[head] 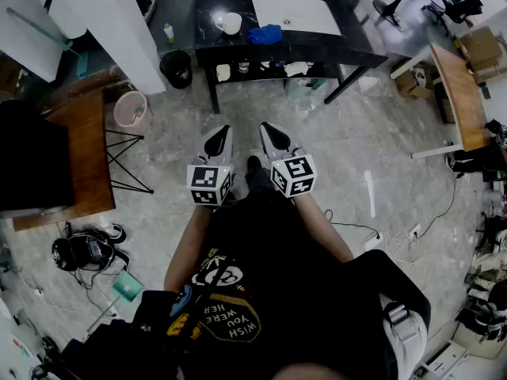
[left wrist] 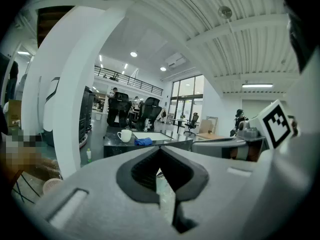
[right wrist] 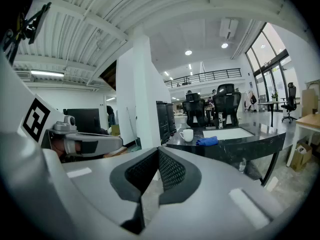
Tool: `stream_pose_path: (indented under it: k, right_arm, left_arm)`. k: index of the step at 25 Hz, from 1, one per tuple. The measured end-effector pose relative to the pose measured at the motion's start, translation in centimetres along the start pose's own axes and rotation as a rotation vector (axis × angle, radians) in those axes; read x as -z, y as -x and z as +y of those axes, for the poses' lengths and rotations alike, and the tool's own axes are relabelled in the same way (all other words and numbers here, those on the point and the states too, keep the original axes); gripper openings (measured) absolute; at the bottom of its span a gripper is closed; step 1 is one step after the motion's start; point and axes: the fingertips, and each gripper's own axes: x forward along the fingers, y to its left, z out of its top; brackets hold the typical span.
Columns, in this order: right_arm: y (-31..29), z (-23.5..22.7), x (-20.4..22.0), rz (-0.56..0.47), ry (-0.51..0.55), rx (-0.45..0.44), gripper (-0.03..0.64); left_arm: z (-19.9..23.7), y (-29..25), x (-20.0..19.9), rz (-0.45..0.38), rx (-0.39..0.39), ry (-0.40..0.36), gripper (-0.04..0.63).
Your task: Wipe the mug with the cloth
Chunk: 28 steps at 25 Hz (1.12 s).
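The mug (head: 229,23) stands upright on the black table (head: 360,56), toward the table's left end as I face it. The blue cloth (head: 264,34) lies bunched just beside it, nearer the table's middle and not touching it. A white sheet (head: 295,14) lies flat on the table on the far side of the cloth from the mug.

I stand well back from the table, over the pale floor (head: 372,149) in front of it, with both tongs out side by side and aimed at the table. My left tongs (head: 224,131) have their jaws pressed together at the tips, with nothing between the pads. My right tongs (head: 266,128) are closed the same way and hold nothing. Neither is anywhere near the mug or the cloth.
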Motion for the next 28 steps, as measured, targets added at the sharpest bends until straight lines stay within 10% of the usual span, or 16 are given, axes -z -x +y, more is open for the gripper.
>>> stream_pose_path:
  k: [28]
  right_arm:
    - [0.7, -0.2, 1.5, 0.062, -0.019, 0.035, 0.003]
  left_arm:
    - [-0.3, -0.4, 1.7, 0.028, 0.032, 0.074, 0.004]
